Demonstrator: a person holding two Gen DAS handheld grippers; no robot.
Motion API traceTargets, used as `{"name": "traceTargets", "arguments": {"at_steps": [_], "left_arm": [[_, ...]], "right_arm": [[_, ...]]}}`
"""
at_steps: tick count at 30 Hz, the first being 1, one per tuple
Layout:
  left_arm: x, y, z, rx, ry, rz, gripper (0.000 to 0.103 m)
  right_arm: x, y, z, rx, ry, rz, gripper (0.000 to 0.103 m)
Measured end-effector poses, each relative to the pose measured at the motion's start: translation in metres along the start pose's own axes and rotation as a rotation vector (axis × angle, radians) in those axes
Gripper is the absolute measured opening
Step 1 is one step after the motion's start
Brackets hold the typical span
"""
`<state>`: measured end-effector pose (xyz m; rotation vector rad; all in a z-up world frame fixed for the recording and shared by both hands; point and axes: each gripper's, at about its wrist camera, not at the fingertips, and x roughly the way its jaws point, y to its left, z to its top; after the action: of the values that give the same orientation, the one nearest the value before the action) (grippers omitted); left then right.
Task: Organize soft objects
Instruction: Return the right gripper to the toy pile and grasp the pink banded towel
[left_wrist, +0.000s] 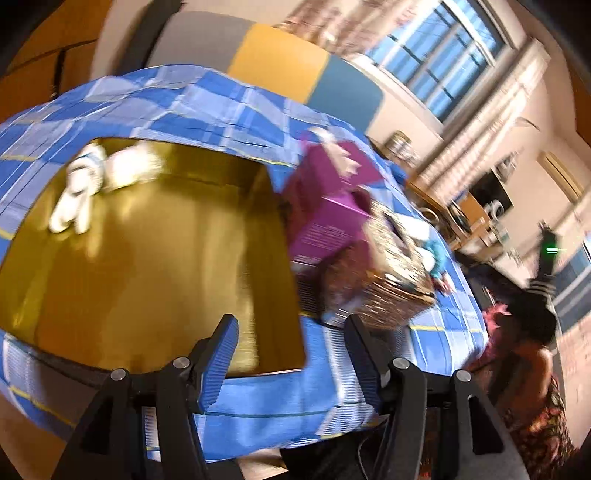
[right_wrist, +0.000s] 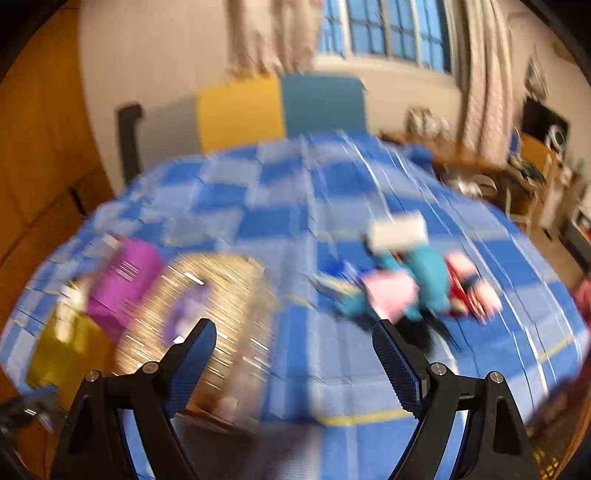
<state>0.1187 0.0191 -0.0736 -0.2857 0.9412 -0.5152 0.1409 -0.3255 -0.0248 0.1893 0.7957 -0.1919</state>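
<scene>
Left wrist view: the left gripper (left_wrist: 291, 354) hangs over the near edge of a bed (left_wrist: 229, 110) covered with a blue checked sheet, its fingers (left_wrist: 221, 354) released with nothing between them. Beyond the fingers lies an open cardboard box (left_wrist: 155, 251); two white soft toys (left_wrist: 96, 177) rest in its far left corner, touching each other. Just right of the box stands a purple carton (left_wrist: 325, 206), tilted, and beside that a wicker basket (left_wrist: 384, 288). A person in dark patterned clothing (left_wrist: 532, 387) appears at the right edge, with the right gripper raised above.

Right wrist view, heavily blurred: the right gripper (right_wrist: 293, 354) points down at the bed (right_wrist: 280, 206), its fingers (right_wrist: 397, 365) spread wide and empty. A heap of soft objects (right_wrist: 410, 291) lies on the sheet just beyond the right finger: a pink piece in front, teal pieces behind it, a red-and-pink piece to the right, and a white block at the back. Individual shapes cannot be told. On the left sit the wicker basket (right_wrist: 218, 302), holding something pale purple, the purple carton (right_wrist: 125, 284) behind it, and a corner of the cardboard box (right_wrist: 62, 354). A yellow and blue headboard (right_wrist: 280, 107) stands past the bed, under a window (right_wrist: 391, 29).
</scene>
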Motion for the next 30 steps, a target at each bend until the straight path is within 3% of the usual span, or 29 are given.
{"name": "traceTargets", "arguments": {"at_steps": [6,10,14,19,25,30], "left_arm": [[0.012,-0.041,-0.006,0.110,0.044,-0.065,0.061],[0.019,-0.065,-0.010,0.171,0.065,-0.086,0.061],[0.025,-0.089,-0.011,0.234,0.077,-0.104,0.061],[0.038,-0.116,-0.008,0.274,0.105,-0.114,0.061],[0.051,-0.145,-0.004,0.311,0.141,-0.133,0.061],[0.065,-0.175,0.007,0.352,0.153,-0.159,0.061]], "right_arm": [[0.036,-0.083,-0.018,0.121,0.136,-0.089,0.087],[0.043,-0.155,-0.001,0.235,0.111,-0.163,0.087],[0.049,-0.207,0.026,0.261,0.042,-0.230,0.087],[0.083,-0.242,0.044,0.266,0.060,-0.262,0.087],[0.130,-0.256,0.052,0.241,0.133,-0.195,0.083],[0.167,-0.262,0.048,0.261,0.239,-0.164,0.066]]}}
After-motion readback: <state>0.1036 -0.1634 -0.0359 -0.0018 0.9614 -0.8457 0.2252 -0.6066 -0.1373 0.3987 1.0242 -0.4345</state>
